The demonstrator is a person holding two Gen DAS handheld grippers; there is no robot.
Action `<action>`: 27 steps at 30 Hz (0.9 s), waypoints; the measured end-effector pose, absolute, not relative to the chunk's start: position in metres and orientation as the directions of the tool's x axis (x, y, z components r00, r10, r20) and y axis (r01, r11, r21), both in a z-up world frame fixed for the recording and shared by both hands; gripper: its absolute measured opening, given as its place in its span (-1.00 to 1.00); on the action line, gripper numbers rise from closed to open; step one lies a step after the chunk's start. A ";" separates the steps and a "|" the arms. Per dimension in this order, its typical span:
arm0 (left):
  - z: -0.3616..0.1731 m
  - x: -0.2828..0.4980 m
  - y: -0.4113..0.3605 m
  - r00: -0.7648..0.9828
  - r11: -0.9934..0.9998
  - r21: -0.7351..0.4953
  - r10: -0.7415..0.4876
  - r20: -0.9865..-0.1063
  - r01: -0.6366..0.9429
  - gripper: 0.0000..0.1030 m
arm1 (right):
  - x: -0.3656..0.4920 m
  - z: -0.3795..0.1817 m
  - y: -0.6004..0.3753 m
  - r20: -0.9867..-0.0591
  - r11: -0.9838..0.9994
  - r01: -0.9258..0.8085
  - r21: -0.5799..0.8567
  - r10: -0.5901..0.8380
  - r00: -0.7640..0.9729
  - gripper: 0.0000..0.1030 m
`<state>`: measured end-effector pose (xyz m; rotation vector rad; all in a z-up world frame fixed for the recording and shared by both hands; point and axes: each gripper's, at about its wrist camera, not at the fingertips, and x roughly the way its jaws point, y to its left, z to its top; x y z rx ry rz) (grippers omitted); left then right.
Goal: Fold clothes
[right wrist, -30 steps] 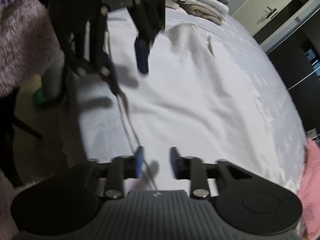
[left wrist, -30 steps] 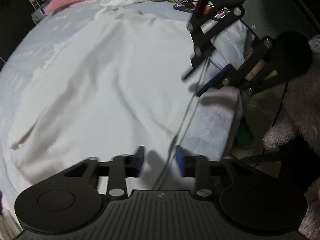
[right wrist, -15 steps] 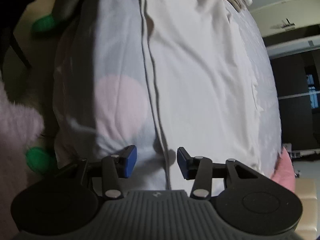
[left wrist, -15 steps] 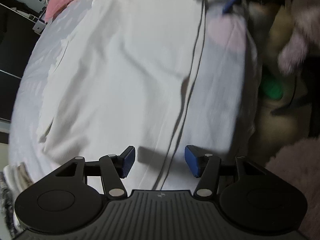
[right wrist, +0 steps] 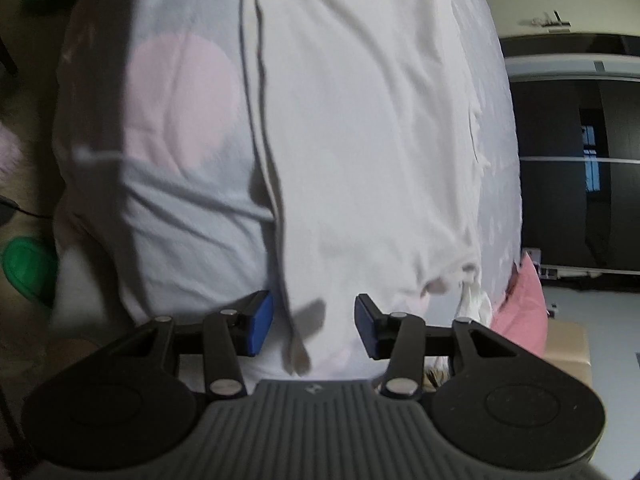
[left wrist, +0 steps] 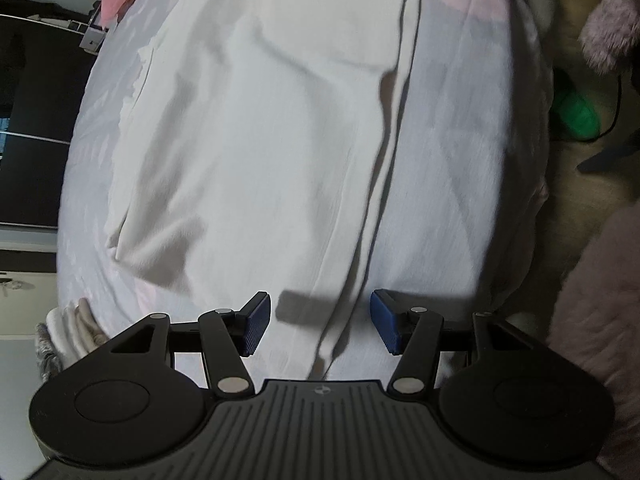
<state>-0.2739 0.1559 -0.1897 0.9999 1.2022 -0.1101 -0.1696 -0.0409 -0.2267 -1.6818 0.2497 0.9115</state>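
Both grippers' jaws, left gripper and right gripper, spread over the garment hem at the bed edge, hem running straight ahead between them.

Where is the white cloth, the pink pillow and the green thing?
white cloth (left wrist: 260, 152), left wrist view, on its spread middle.
pink pillow (right wrist: 520, 304), right wrist view, on its near end.
green thing (left wrist: 578, 114), left wrist view, on its top.

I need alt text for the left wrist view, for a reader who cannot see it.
The open left gripper hovers over the hemmed edge of a white garment spread flat on a bed. Nothing is between its blue pads.
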 end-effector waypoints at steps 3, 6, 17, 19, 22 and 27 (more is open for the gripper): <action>-0.194 -0.273 0.158 0.408 0.563 0.613 0.458 -0.790 0.554 0.05 | -0.166 -0.230 -0.043 -0.662 -0.317 -0.585 -0.747 0.267 0.701 -0.10; -0.201 -0.275 0.157 0.433 0.481 0.669 0.517 -0.738 0.567 0.03 | -0.163 -0.232 -0.044 -0.651 -0.311 -0.577 -0.755 0.252 0.716 -0.14; -0.200 -0.270 0.163 0.421 0.489 0.676 0.537 -0.732 0.552 -0.84 | -0.146 -0.214 -0.034 -0.577 -0.168 -0.553 -0.816 0.301 0.759 -0.77; -0.188 -0.260 0.171 0.404 0.575 0.655 0.516 -0.756 0.491 -0.86 | -0.141 -0.208 -0.031 -0.559 -0.127 -0.549 -0.826 0.308 0.770 -0.80; -0.168 -0.247 0.184 0.410 0.671 0.631 0.487 -0.771 0.389 -0.88 | -0.139 -0.201 -0.029 -0.527 -0.084 -0.531 -0.843 0.325 0.785 -0.82; -0.131 -0.236 0.203 0.469 0.786 0.596 0.469 -0.748 0.166 -0.89 | -0.134 -0.185 -0.026 -0.450 0.015 -0.487 -0.873 0.356 0.819 -0.85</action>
